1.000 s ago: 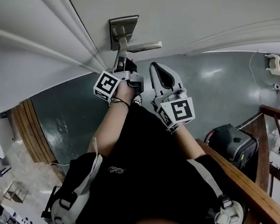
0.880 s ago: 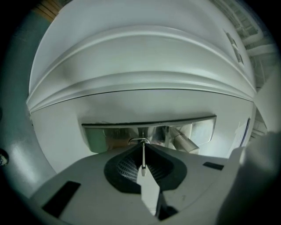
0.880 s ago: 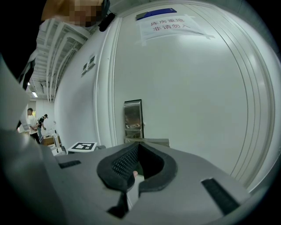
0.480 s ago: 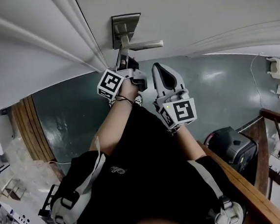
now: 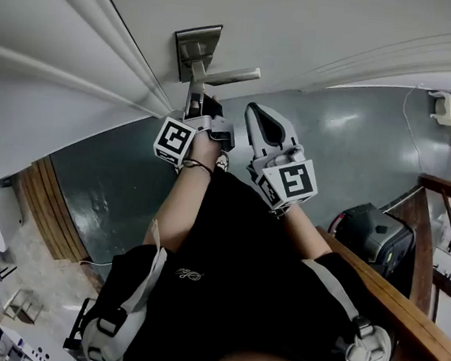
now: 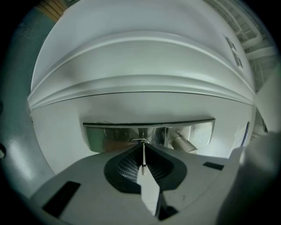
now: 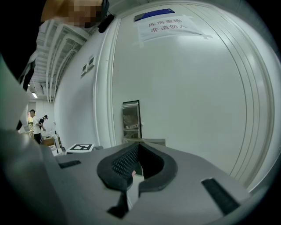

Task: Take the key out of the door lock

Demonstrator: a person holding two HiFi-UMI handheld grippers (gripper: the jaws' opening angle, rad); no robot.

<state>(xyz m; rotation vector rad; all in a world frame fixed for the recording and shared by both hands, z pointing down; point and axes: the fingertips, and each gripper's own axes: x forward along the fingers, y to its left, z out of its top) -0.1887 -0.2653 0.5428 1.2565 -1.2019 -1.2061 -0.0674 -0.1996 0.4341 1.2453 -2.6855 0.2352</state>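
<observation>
One key, one lock plate, left gripper, right gripper

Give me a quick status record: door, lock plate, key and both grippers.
door: white, carries the lock plate and handle
lock plate: brushed metal, straight ahead of the left jaws
handle: lever, untouched
key: seen edge-on, pinched between the left jaws at the plate; apparently not yet pulled out
left gripper: shut on the key
right gripper: shut, empty, beside the left one, short of the door
</observation>
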